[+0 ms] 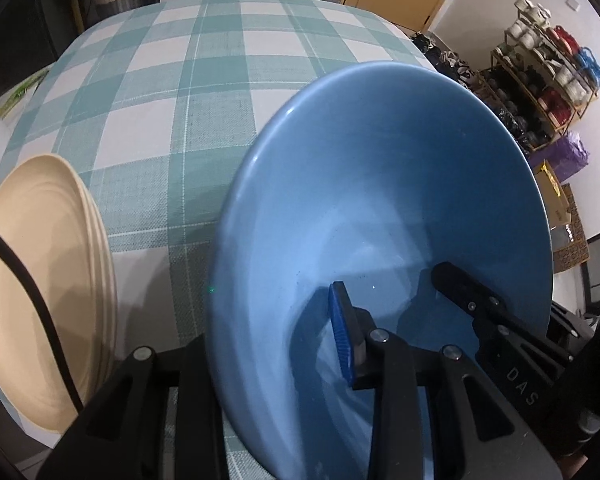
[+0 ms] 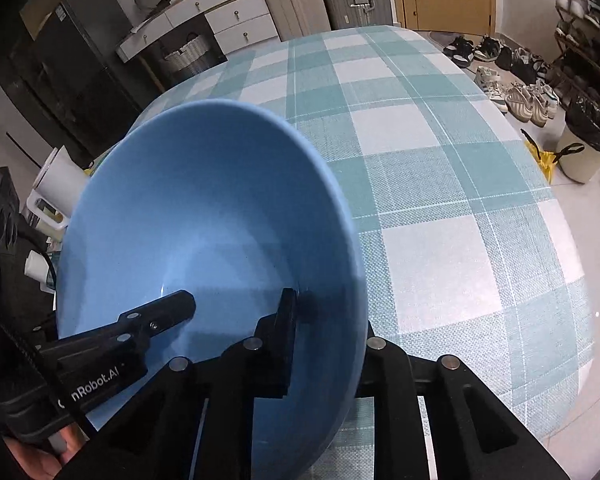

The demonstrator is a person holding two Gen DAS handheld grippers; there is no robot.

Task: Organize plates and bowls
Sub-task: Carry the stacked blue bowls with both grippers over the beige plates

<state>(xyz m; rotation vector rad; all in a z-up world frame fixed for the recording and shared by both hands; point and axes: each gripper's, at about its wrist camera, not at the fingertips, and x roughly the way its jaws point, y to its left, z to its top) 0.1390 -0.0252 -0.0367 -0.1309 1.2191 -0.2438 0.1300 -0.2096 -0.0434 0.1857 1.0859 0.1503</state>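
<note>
A large blue bowl point(image 1: 380, 208) is held tilted above the checked tablecloth point(image 1: 160, 100). My left gripper point(image 1: 276, 340) is shut on its left rim, one blue-padded finger point(image 1: 342, 336) inside the bowl and the other outside. The same bowl point(image 2: 204, 224) fills the right wrist view, where my right gripper point(image 2: 328, 344) is shut on its right rim, one finger point(image 2: 284, 332) inside. Each view shows the other gripper's finger at the bowl's far rim. A stack of cream plates point(image 1: 44, 280) stands at the left in the left wrist view.
The checked tablecloth point(image 2: 440, 184) stretches ahead of the bowl. A shoe rack point(image 1: 548, 80) stands by the right wall, drawers and a woven basket point(image 2: 184, 52) lie beyond the table, and shoes point(image 2: 516, 96) and a bin point(image 2: 584, 144) sit on the floor at right.
</note>
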